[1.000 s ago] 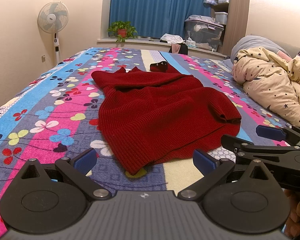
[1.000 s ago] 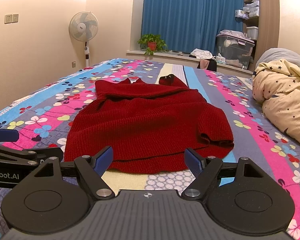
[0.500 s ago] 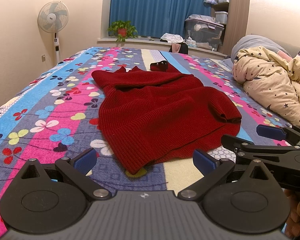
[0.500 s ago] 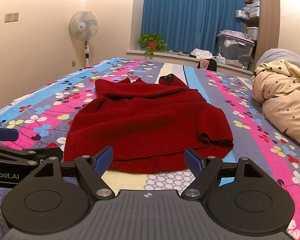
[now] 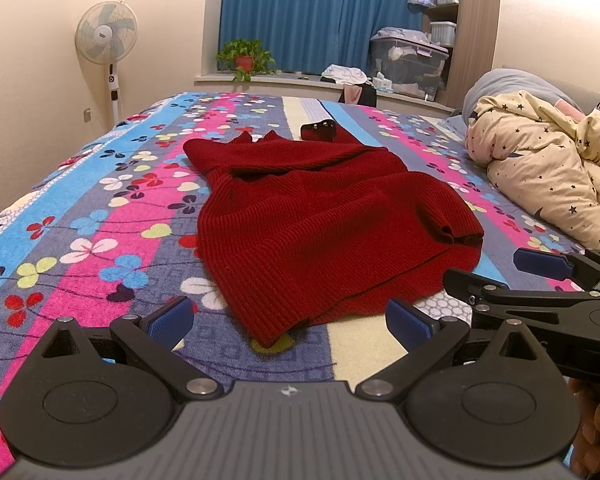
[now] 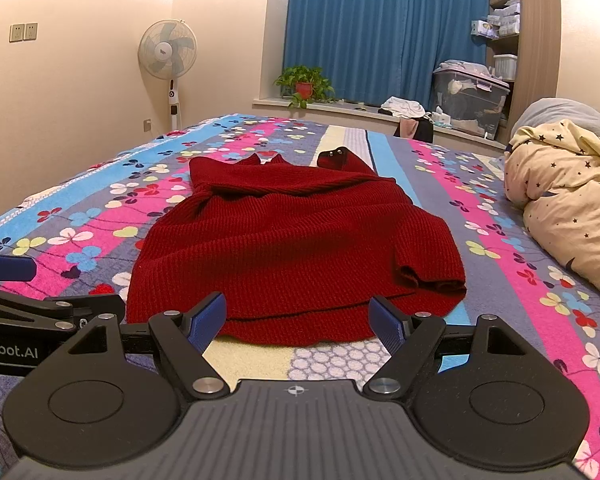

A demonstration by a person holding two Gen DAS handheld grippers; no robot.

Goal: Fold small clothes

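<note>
1. A red sweater (image 5: pixel 324 236) lies in the middle of the bed (image 5: pixel 100 216), spread out but not flat. Its hem is nearest to the cameras and its neck is at the far end.
2. One sleeve (image 6: pixel 432 276) is folded over the body on the right side, and its cuff lies near the hem. The other sleeve lies across the upper part, and its dark cuff with two small studs (image 6: pixel 336 157) sticks out at the far end.
3. The left gripper (image 5: pixel 288 322) hangs just in front of the near left corner of the hem. Its jaws are wide apart and nothing is between the blue pads (image 5: pixel 168 320).
4. The right gripper (image 6: pixel 298 324) is just in front of the middle of the hem. Its jaws are also wide apart, the pads (image 6: pixel 206 322) do not touch the cloth, and it holds nothing.
5. The two grippers are side by side, and each one shows at the edge of the other's view.
6. The bed has a cover with coloured stripes and flowers. A cream quilt with stars (image 5: pixel 548 168) is heaped on the right.
7. Behind the bed stand a fan (image 6: pixel 168 64), a plant (image 6: pixel 304 86) on the sill, blue curtains (image 6: pixel 380 28) and a storage box (image 6: pixel 470 96).
</note>
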